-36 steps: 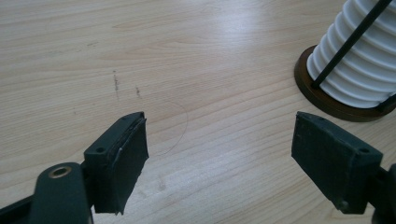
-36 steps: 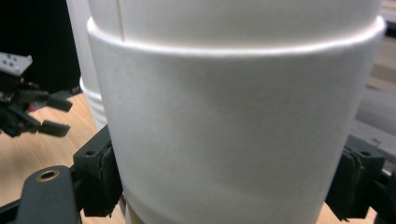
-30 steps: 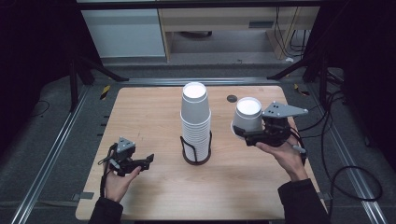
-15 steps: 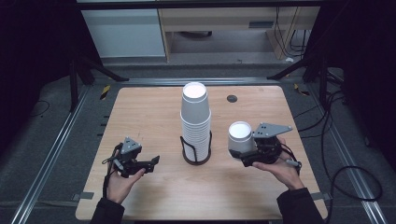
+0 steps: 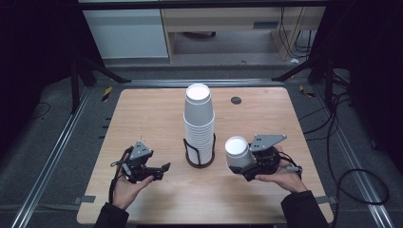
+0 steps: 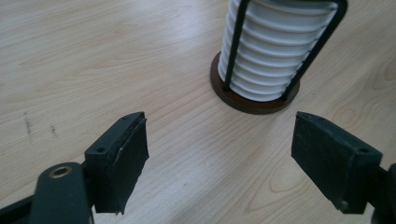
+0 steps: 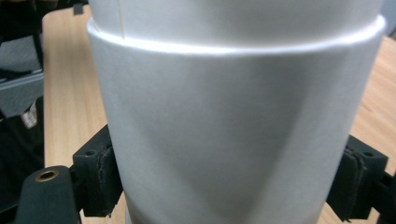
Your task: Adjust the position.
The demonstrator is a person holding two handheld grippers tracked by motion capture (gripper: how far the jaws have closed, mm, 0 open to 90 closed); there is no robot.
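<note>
A white paper cup (image 5: pixel 237 153) is clamped by the right gripper (image 5: pixel 247 164) at 4 o'clock from the cup stack (image 5: pixel 199 124). Its dented wall is revealed in the right gripper view. The left gripper (image 5: pixel 159 169) is held wide open at 8 o'clock, empty.

No writing, label, brand mark or number can be read in any of the views. The white cup (image 7: pixel 233 116) clamped in the right gripper (image 5: pixel 247 164) is plain, with only a seam line at the upper left of the right gripper view, and the stack of cups (image 5: pixel 199 123) at the centre of the high view is blank as well. The wooden table (image 5: pixel 152 114) carries only grain and a few faint scuffs.
</note>
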